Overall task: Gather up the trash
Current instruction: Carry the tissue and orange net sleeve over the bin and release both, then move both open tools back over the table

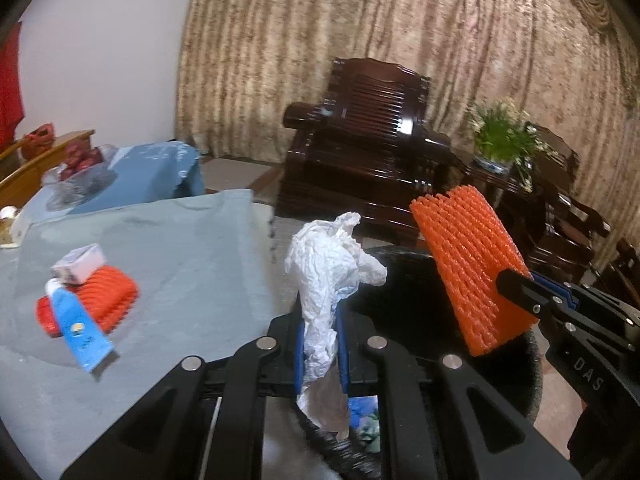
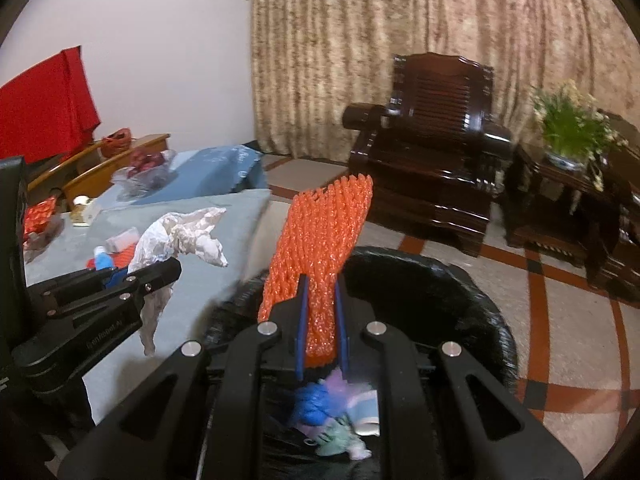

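My left gripper (image 1: 321,314) is shut on a crumpled white paper (image 1: 328,256) that sticks up between its blue pads. My right gripper (image 2: 320,286) is shut on an orange foam net (image 2: 324,240), which stands tilted above the bin. Both are held over a bin lined with a black bag (image 2: 440,292); several bits of trash (image 2: 336,412) lie inside. In the left wrist view the right gripper (image 1: 506,282) and its orange net (image 1: 468,268) are at the right. In the right wrist view the left gripper (image 2: 172,272) and the white paper (image 2: 180,236) are at the left.
A table with a grey-blue cloth (image 1: 180,240) lies left of the bin. On it are a second orange net (image 1: 108,296), a blue tube (image 1: 78,328) and a small white box (image 1: 80,264). A dark wooden armchair (image 1: 372,152) and a potted plant (image 1: 500,136) stand behind.
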`<state>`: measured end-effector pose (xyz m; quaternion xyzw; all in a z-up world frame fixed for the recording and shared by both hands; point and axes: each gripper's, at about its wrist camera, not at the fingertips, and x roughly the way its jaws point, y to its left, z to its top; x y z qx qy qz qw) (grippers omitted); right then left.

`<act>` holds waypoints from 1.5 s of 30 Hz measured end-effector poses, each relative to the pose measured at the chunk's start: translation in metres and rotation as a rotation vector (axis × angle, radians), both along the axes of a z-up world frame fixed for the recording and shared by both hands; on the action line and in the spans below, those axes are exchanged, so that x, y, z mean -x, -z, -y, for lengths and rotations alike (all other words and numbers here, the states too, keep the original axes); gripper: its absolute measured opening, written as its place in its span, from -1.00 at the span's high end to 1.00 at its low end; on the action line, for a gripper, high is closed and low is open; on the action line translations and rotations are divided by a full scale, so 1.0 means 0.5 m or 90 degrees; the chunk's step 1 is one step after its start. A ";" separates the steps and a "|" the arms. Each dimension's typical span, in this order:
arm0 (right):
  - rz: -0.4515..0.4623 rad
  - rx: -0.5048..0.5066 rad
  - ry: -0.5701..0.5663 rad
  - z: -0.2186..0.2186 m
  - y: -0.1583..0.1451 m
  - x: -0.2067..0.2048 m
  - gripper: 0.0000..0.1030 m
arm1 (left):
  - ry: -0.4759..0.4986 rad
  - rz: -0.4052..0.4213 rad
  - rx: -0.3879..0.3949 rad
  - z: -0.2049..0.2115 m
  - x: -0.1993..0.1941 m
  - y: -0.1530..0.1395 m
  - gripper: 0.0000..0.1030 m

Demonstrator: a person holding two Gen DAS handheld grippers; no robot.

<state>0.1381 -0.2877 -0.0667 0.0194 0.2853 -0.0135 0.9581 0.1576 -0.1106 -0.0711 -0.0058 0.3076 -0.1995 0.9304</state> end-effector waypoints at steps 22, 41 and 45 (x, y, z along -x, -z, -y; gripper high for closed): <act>-0.069 0.005 0.106 0.132 0.103 0.011 0.08 | 0.093 -0.049 -0.009 0.132 -0.029 0.061 0.05; 0.013 -0.010 0.020 -0.012 0.026 0.008 -0.89 | -0.070 0.005 0.000 -0.133 -0.018 0.014 -0.68; 0.013 -0.011 -0.035 -0.089 0.019 -0.017 -0.89 | -0.144 0.015 -0.019 -0.236 -0.012 0.012 -0.68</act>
